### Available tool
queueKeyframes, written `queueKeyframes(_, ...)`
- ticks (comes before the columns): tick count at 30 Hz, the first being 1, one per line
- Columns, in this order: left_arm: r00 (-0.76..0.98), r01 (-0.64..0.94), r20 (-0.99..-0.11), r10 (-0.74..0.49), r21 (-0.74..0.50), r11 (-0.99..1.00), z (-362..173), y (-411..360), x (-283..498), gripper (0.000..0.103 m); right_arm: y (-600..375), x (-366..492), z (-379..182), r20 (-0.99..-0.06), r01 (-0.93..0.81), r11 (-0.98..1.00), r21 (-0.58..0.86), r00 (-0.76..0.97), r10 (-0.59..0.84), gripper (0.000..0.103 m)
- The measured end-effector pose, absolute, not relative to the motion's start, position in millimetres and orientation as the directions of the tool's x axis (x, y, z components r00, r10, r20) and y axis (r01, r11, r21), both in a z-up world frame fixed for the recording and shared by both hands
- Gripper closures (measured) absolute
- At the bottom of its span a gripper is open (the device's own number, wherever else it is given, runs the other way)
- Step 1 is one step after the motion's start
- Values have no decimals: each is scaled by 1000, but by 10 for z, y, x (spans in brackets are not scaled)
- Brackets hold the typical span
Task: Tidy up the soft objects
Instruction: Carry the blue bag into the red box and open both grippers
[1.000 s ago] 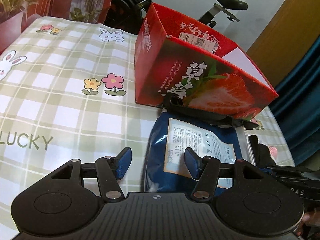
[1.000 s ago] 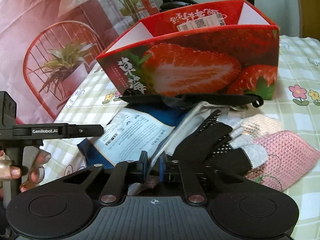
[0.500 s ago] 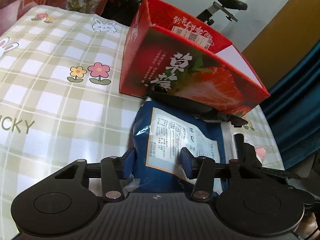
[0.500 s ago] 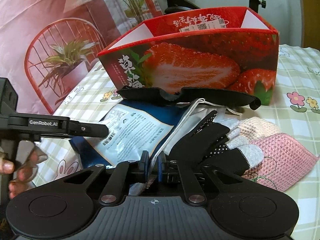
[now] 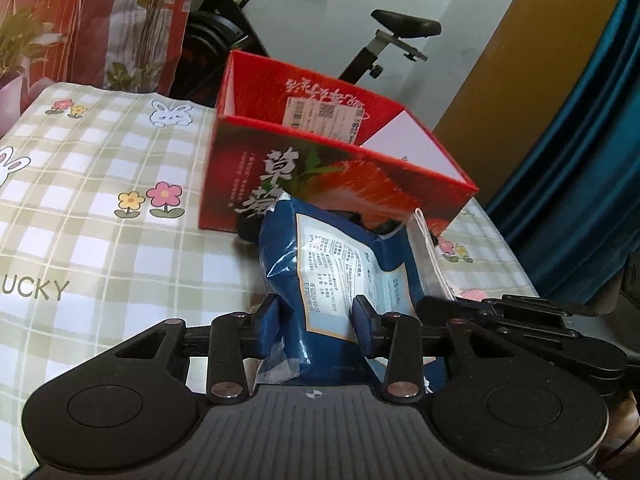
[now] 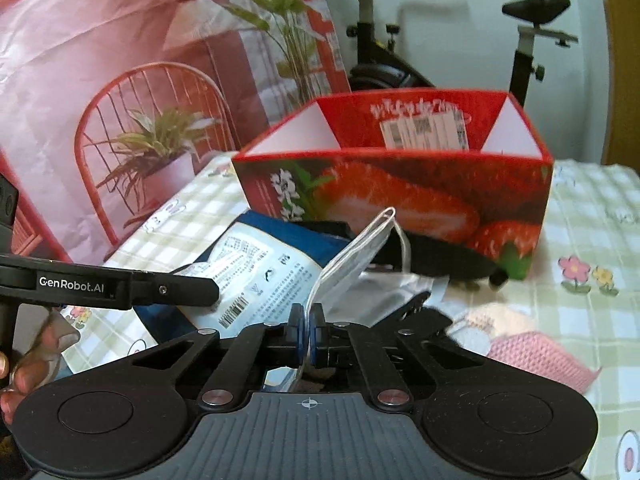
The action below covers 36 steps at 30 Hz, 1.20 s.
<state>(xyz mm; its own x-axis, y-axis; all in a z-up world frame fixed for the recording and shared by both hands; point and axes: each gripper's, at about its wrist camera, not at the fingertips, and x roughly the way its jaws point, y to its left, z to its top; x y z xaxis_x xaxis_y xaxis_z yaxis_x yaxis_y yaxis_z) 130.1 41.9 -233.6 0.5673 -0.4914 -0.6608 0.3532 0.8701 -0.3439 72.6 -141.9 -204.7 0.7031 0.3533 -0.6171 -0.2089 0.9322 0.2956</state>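
A blue snack bag (image 5: 332, 268) with a white label stands bunched between my left gripper's (image 5: 315, 320) closing jaws, both pads pressing its sides, its lower end raised toward the camera. The same blue bag (image 6: 264, 272) appears in the right wrist view. My right gripper (image 6: 307, 336) is shut on a clear plastic pouch with a white loop (image 6: 356, 256), which sticks up from the jaws. The open red strawberry box (image 5: 320, 184) (image 6: 400, 184) stands just behind both. A black glove (image 6: 416, 316) and a pink knitted piece (image 6: 540, 352) lie to the right.
A long black strap-like item (image 6: 440, 256) lies against the box's front. The checked tablecloth (image 5: 100, 208) with bunnies and flowers spreads to the left. An exercise bike (image 5: 384, 40) stands behind the table. A hand (image 6: 24, 360) holds the left gripper's handle.
My left gripper's jaws have narrowed onto the blue bag and lifted its near end. The right gripper has risen with the clear pouch, which now stands higher in front of the box.
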Motion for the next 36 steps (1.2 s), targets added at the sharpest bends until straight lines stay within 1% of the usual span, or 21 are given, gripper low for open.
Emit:
queueKeyframes(10, 582, 377, -624, -522, -361, 853, -2161, 406, 1207, 62, -1487, 630, -1766, -558, -226, 936, 271, 755, 344, 100)
queueKeyframes(17, 602, 404, -589, -539, -358, 842, -1981, 378, 1245, 62, -1530, 711, -1534, -523, -257, 938, 234, 780, 344, 100)
queueKeyframes(28, 679, 425, -520, -518, -296, 855, -1647, 209, 1725, 62, -1621, 1296, -1126, -460, -298, 945, 133, 826, 325, 100)
queueKeyframes(33, 697, 410, -514, -500, -287, 866, -1586, 105, 2099, 62, -1705, 1705, -1048, -444, -289, 951, 112, 842, 308, 100)
queueKeyframes(36, 692, 410, -531, -489, -267, 872, -1567, 35, 2321, 62, -1779, 1996, -1072, -456, -288, 950, 122, 834, 311, 100)
